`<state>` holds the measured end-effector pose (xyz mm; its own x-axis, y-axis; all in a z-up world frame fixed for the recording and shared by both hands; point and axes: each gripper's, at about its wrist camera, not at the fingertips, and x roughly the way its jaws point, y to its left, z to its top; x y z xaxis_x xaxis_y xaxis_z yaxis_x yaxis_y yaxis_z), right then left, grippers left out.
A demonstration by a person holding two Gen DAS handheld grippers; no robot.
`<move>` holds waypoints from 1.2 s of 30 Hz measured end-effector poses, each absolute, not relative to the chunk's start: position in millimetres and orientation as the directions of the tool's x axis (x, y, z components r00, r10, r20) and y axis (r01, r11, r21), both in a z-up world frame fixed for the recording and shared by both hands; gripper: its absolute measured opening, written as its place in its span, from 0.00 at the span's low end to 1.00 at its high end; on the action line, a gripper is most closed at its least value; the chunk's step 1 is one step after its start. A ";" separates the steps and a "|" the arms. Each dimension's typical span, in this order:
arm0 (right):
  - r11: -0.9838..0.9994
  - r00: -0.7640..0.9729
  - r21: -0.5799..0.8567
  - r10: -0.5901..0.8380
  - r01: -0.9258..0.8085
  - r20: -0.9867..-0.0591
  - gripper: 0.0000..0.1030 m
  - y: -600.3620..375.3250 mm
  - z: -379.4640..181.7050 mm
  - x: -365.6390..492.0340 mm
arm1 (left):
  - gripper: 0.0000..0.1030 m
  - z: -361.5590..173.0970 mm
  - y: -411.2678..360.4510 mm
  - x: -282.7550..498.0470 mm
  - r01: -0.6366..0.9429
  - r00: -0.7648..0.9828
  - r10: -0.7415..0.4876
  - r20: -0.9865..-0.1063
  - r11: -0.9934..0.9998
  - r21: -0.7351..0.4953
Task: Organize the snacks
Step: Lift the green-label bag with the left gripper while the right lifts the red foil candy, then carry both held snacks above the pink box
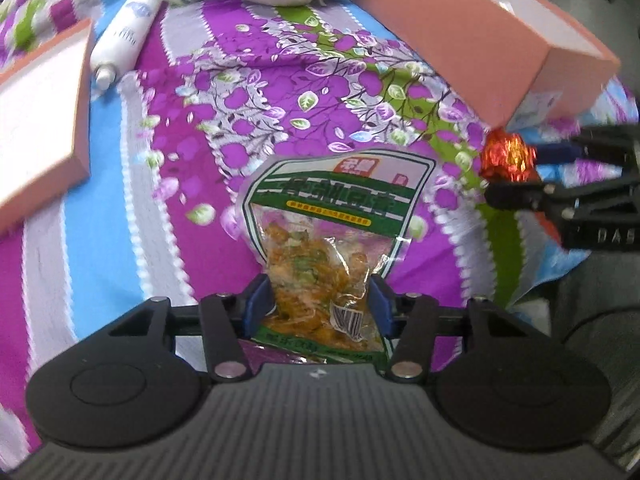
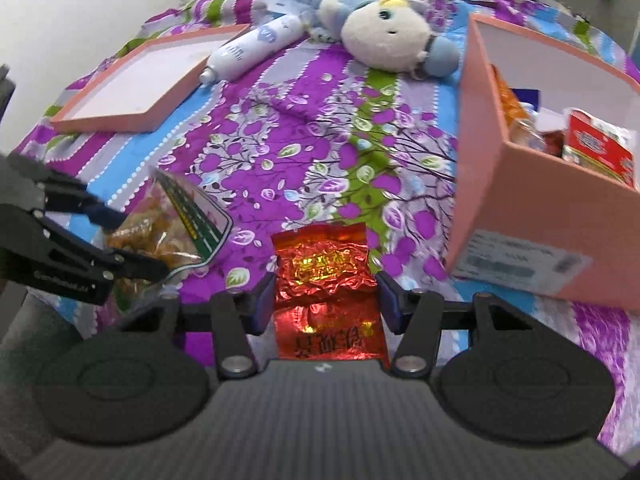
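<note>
My left gripper (image 1: 320,300) is shut on a clear and green snack bag (image 1: 332,220) of orange bits, held above the floral cloth. It also shows at the left of the right wrist view (image 2: 180,224). My right gripper (image 2: 326,296) is shut on a red foil snack packet (image 2: 326,268), which also shows at the right of the left wrist view (image 1: 508,156). A pink box (image 2: 552,216) stands at the right, with several snacks (image 2: 596,148) inside it.
A pink box lid (image 2: 140,80) lies at the far left. A white bottle (image 2: 252,48) and a plush toy (image 2: 388,36) lie at the back. The floral cloth (image 2: 320,140) covers the table, whose edge is near at the bottom.
</note>
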<state>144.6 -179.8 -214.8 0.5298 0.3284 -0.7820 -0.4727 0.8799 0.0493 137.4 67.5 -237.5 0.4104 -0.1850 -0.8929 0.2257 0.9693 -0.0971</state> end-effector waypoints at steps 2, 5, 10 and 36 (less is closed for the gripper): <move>0.894 0.541 0.061 0.322 -0.444 -0.777 0.54 -182.3 -211.1 138.6 | 0.57 -235.5 60.7 130.0 0.193 0.414 -0.179 -0.892 0.975 -0.107; 0.910 0.567 0.071 0.314 -0.408 -0.761 0.54 -186.7 -203.8 128.1 | 0.57 -228.1 54.0 119.9 0.141 0.434 -0.178 -0.883 0.982 -0.128; 0.930 0.609 0.078 0.296 -0.358 -0.735 0.54 -196.1 -186.4 109.6 | 0.57 -208.9 46.8 107.3 0.049 0.464 -0.165 -0.870 0.986 -0.161; 0.975 0.824 0.130 0.223 -0.182 -0.521 0.54 -268.4 -52.0 47.0 | 0.57 -56.2 -43.7 82.0 0.130 0.654 -0.253 -0.713 0.966 -0.223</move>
<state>47.0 -268.4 -52.0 0.8238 0.2234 -0.5211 -0.1821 0.9747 0.1299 82.0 -43.7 -56.2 0.6538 -0.2529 -0.7132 0.1302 0.9660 -0.2232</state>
